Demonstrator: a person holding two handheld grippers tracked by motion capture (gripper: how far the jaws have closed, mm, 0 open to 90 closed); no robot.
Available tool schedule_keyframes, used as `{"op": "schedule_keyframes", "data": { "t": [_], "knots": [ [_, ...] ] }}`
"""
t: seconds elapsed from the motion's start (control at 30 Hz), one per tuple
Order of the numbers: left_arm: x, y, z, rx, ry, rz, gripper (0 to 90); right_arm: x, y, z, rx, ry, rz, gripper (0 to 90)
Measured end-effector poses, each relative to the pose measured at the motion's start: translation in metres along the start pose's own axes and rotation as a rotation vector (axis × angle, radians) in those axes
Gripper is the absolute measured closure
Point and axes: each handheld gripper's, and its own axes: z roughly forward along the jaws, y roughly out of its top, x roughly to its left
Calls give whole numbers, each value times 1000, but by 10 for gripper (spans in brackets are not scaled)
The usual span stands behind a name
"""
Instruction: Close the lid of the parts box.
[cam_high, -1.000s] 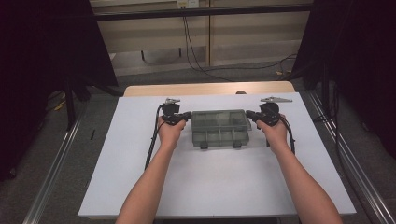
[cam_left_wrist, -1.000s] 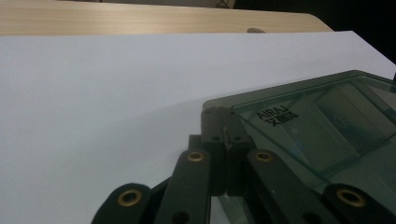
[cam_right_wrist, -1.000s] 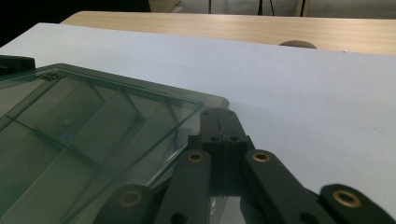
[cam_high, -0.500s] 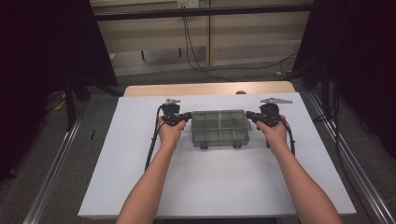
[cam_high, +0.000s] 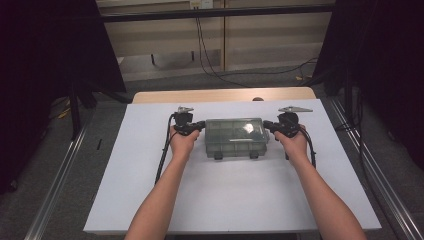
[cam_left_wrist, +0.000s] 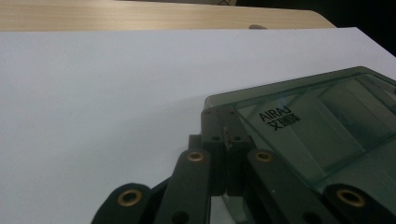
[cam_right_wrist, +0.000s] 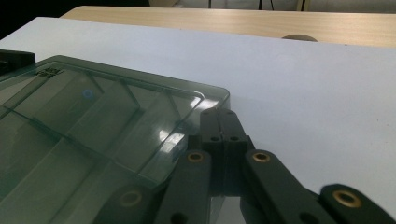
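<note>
Two hand-held grippers are what I work with, one in each fist, and both sit at the ends of a smoke-grey translucent plastic organiser box (cam_high: 236, 137) with dividers inside. Nearest me, my forearms reach up across the white sheet covering the tabletop (cam_high: 150, 200). My left hand-held gripper (cam_high: 197, 126) has its black jaws clenched together, tips meeting at the box's left end; in the left gripper view those tips (cam_left_wrist: 226, 140) rest against the corner of the lid, just beside some printed lettering (cam_left_wrist: 279, 119). My right hand-held gripper (cam_high: 268, 125) is likewise clenched, its closed tips (cam_right_wrist: 219, 122) at the box's right corner. Neither grasps anything; whether the tips press the box or merely touch it I cannot tell.

Compared with a second ago, nothing has changed: both hands are where they were, the jaws are as tightly closed, and the box has not shifted. I judge this a pause with the box bracketed between the two closed grippers, ready to be steadied, pushed or squared up. Its two dark latches (cam_high: 219, 155) face me and look fastened, so opening has not begun.

Beyond the box lie more white sheet, then a strip of bare wooden tabletop edge (cam_high: 225, 95), then the dark floor and cables.
</note>
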Motion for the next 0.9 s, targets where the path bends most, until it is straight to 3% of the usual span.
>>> {"op": "schedule_keyframes", "data": {
  "t": [0.73,0.9],
  "knots": [
    [0,-2,0,5,-1,18,900,1,-3,0,7,-7,-13,900],
    [2,-4,0,1,-9,10,893,1,-3,0,21,-10,-43,900]
  ]
}}
